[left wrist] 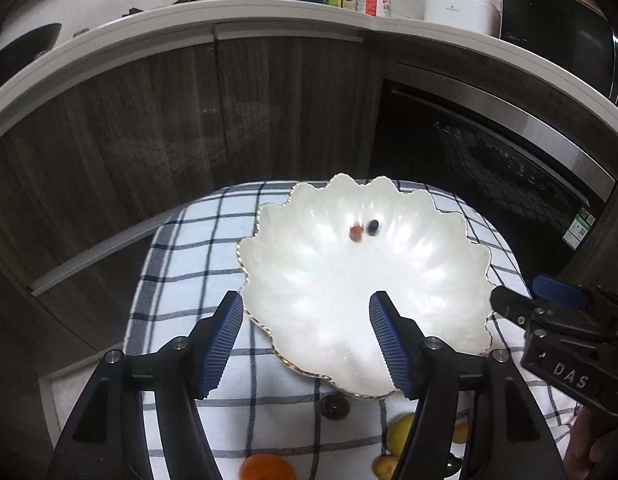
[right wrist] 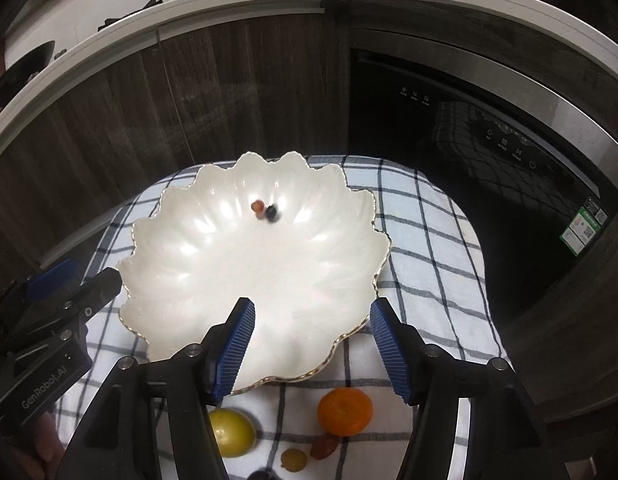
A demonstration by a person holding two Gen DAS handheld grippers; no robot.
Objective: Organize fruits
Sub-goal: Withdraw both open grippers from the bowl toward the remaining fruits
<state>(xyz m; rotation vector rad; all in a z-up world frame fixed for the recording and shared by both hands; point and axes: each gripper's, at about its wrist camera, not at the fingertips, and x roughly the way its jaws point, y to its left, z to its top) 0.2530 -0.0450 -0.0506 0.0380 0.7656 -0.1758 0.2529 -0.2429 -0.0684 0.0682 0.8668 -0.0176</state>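
Checked cloth [right wrist: 429,240] before dark wood cabinets [left wrist: 149,140]; left tongs [left wrist: 307,336], right tongs [right wrist: 313,340] both spread, empty.

two small blurred fruits [right wrist: 265,210] in the dish, dark fruit [right wrist: 263,475] cut off by bottom edge

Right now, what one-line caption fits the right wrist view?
Open right tool above a scalloped white dish holding two small fruits; orange and lemon wait on the checked cloth.

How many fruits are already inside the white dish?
2: a small red fruit and a small dark fruit, touching, on the far side of the white dish. None appears hidden.
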